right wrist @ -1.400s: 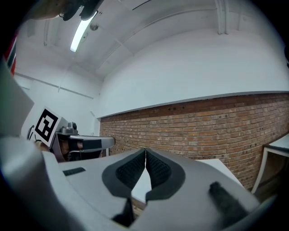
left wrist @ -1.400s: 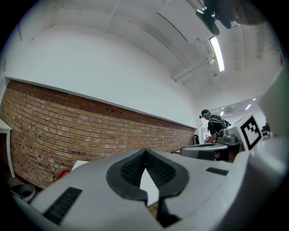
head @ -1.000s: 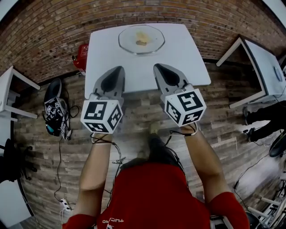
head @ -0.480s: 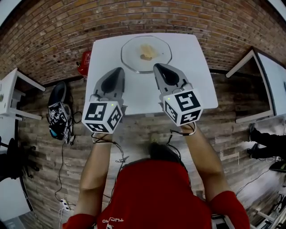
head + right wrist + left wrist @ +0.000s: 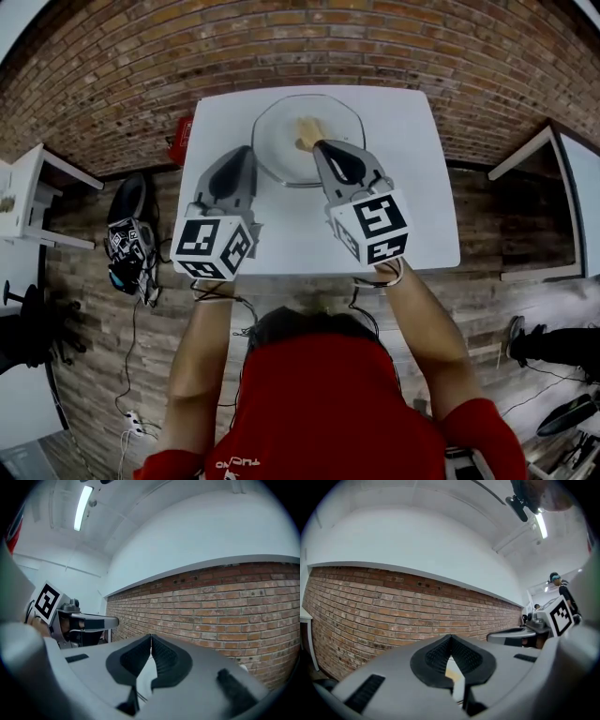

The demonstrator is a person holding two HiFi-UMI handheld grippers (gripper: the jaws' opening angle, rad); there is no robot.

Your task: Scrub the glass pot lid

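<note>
The glass pot lid (image 5: 281, 141) lies on the far half of the white table (image 5: 412, 187), with a yellowish sponge (image 5: 307, 131) on it. My right gripper (image 5: 324, 146) is shut and empty, its tip over the lid's near edge just beside the sponge. My left gripper (image 5: 246, 152) is shut and empty too, hovering over the table at the lid's left side. Both gripper views point up at a brick wall; the left gripper (image 5: 450, 637) and right gripper (image 5: 151, 637) show their pads meeting with nothing between them.
A red object (image 5: 181, 132) sits on the floor by the table's far left corner. A dark bag with marker-covered gear (image 5: 127, 242) lies on the floor to the left. Other white tables stand at the left (image 5: 33, 187) and right (image 5: 567, 155) edges.
The table and lid have come nearer in the head view. Both grippers now reach over the table, and the right tip has arrived at the lid's near edge.
</note>
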